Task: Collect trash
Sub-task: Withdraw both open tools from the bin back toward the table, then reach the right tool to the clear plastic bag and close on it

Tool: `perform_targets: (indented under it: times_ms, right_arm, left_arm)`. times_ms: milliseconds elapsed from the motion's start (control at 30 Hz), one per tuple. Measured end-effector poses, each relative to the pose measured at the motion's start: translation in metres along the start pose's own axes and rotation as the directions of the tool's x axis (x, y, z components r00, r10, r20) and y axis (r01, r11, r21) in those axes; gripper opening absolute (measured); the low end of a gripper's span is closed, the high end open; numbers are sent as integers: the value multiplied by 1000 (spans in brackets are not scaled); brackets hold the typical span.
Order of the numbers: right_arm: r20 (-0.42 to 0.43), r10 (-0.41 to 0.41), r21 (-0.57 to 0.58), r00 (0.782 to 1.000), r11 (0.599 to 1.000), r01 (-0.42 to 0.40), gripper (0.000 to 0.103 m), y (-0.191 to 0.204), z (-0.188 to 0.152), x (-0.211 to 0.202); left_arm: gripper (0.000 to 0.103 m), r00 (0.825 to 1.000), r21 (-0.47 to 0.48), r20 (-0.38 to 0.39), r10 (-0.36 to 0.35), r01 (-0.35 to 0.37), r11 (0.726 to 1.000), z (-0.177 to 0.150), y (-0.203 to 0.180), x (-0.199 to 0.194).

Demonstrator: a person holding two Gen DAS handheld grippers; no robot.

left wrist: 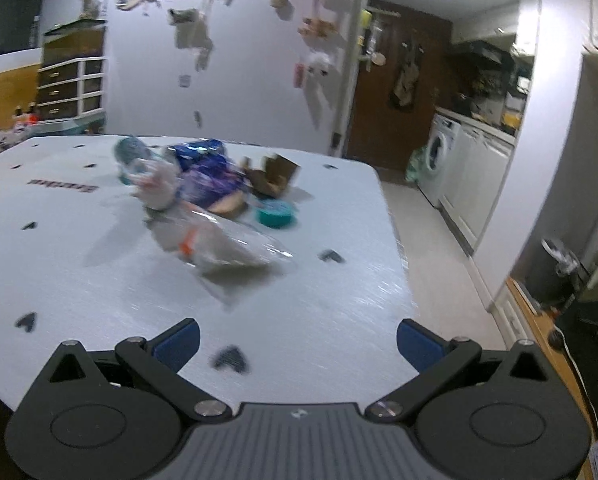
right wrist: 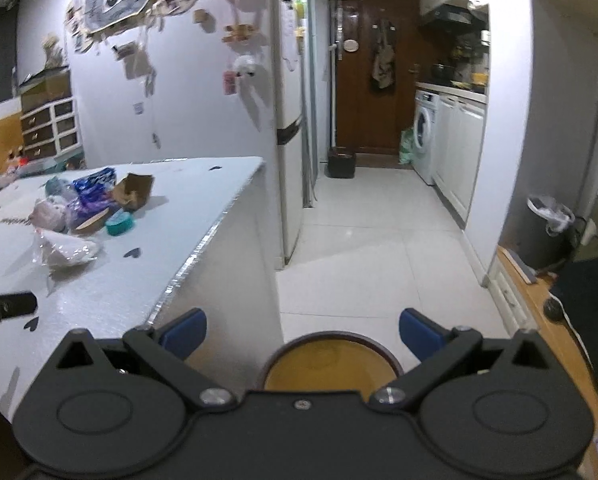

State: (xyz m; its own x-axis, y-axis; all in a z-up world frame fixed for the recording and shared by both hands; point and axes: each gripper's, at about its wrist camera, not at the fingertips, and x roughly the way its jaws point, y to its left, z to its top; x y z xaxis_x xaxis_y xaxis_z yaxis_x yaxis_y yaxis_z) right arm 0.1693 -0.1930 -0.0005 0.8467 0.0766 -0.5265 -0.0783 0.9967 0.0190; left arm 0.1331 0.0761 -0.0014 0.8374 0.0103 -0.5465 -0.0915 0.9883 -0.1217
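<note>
A heap of trash lies on the white table (left wrist: 339,288): a clear plastic bag (left wrist: 219,244) nearest me, a purple and blue wrapper (left wrist: 209,176), a torn brown cardboard box (left wrist: 273,174) and a teal lid (left wrist: 277,214). My left gripper (left wrist: 297,344) hovers over the table's near part, open, blue pads empty, short of the bag. The right wrist view shows the same heap, clear bag (right wrist: 65,250) and brown box (right wrist: 133,190), at the left. My right gripper (right wrist: 303,334) is open over the floor beside the table (right wrist: 131,276), above a round brown bin (right wrist: 329,362) with a yellowish inside.
A fridge (right wrist: 289,120) stands past the table's far corner. A tiled corridor (right wrist: 371,240) leads to a brown door, with a dark bin (right wrist: 341,162) by it and a washing machine (right wrist: 425,134) on the right. A lined bin (right wrist: 547,232) stands at far right.
</note>
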Motion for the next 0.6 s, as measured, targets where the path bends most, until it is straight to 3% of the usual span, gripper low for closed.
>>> perform_targets:
  times_ms: [167,400,600]
  right_arm:
    - [10,50,-87,999,995,-48,103,43,13,15]
    - [-26,180,-124,983,975,-182,103,97,28,45]
    - [-43,221,-124,974,967,-225,103,137,43,71]
  left_arm:
    - [103,999,-37,22,45,-44,998,16,34,2]
    - [103,997,-111,68,42,-34,993,38,88,10]
    - [103,996,-135,63,68,-59,989,60,119,26]
